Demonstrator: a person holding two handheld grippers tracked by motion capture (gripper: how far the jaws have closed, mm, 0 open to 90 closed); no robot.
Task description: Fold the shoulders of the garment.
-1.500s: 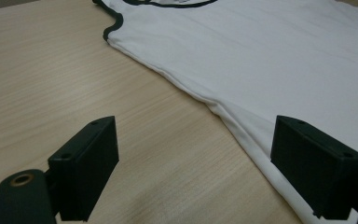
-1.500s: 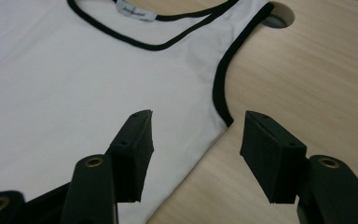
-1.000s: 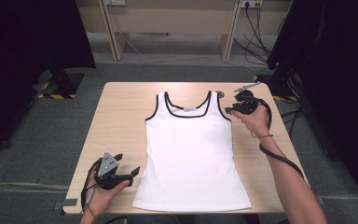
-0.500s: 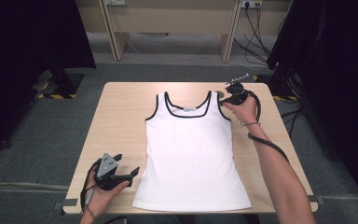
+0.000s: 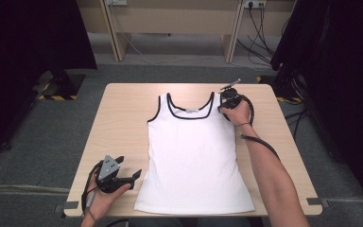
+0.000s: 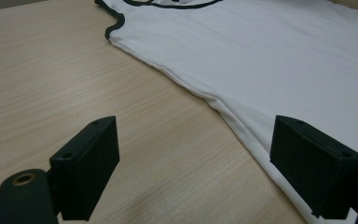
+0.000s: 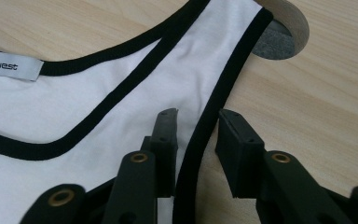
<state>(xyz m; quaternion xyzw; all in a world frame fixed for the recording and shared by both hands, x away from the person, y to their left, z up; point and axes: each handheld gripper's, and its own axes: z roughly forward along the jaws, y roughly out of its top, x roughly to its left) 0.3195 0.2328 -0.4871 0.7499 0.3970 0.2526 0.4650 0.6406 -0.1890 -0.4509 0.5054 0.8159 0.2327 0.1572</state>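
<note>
Both jaws of the right gripper [image 7: 196, 126] straddle the tank top's [image 7: 121, 93] strap edge.

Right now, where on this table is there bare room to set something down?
The widest bare patch lies left of the tank top, above the left gripper. A narrower strip runs along the table's right edge, beside the forearm. It is crowded at the right strap, where the right gripper works.

Between the left gripper's [image 6: 196, 154] wide-spread jaws lies bare light wooden tabletop [image 6: 51, 88], flat and unobstructed ahead. The side edge of the flat white sleeveless top with black trim [image 6: 270, 56] crosses just before the right-hand jaw. The right gripper's [image 7: 198, 128] jaws straddle the black-edged shoulder strap [image 7: 214, 100], partly apart. Beyond them, a round cable hole [image 7: 277, 39] opens in the table.
</note>
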